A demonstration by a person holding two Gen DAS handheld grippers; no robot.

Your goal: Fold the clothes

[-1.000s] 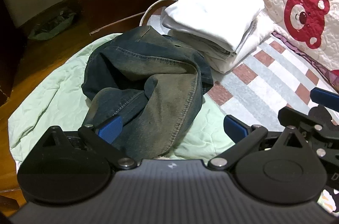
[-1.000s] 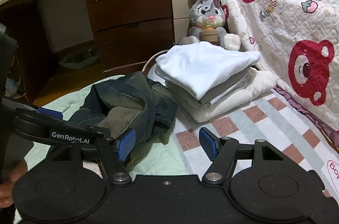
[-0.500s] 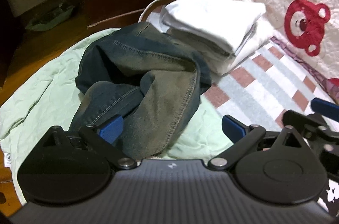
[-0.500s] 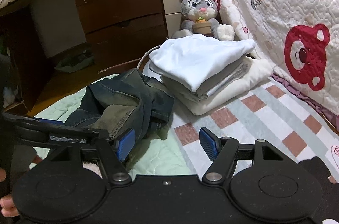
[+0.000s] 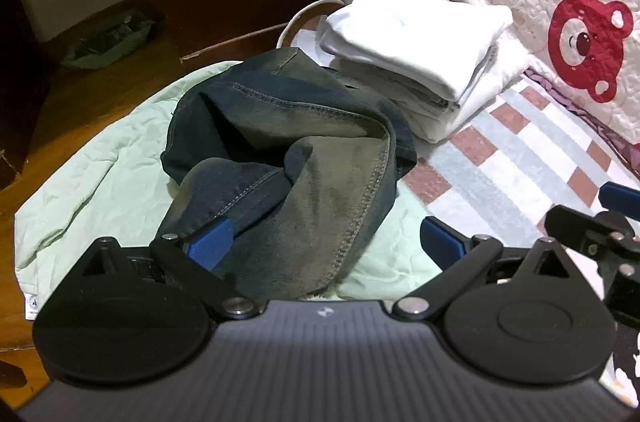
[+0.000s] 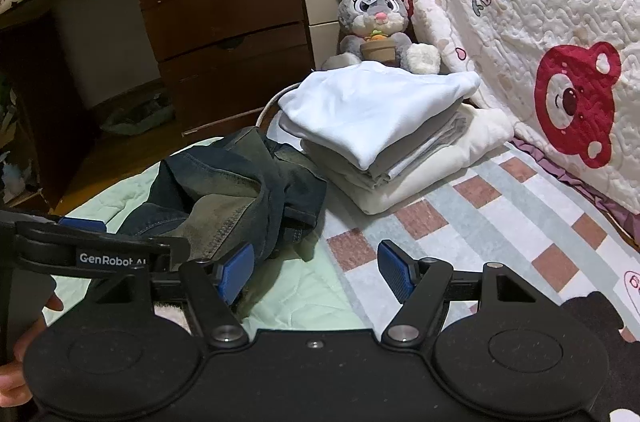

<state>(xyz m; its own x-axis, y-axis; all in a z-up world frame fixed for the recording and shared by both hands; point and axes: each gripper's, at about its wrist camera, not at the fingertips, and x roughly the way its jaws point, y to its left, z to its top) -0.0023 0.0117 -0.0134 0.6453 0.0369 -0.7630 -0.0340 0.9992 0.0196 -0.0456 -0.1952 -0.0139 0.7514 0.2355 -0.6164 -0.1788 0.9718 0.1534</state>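
Observation:
A crumpled pair of dark blue jeans [image 5: 296,158] lies on a pale green sheet [image 5: 92,162]; it also shows in the right wrist view [image 6: 236,198]. My left gripper [image 5: 324,242] is open and hovers just above the near end of the jeans, holding nothing. My right gripper [image 6: 316,268] is open and empty, to the right of the jeans over the sheet's edge. The right gripper shows at the right of the left wrist view [image 5: 600,222]. A stack of folded white clothes [image 5: 416,42] sits behind the jeans, also in the right wrist view [image 6: 380,118].
A checked bed cover [image 6: 500,222] lies under the clothes. A quilt with red bears [image 6: 540,34] rises on the right. A plush rabbit [image 6: 372,18] sits behind the stack. A dark wooden chest of drawers [image 6: 216,6] stands beyond the bed edge.
Both grippers have shifted slightly over the bed; the jeans sit more to the left and lower in the views. The jeans and the stack have not moved. Both grippers stay open.

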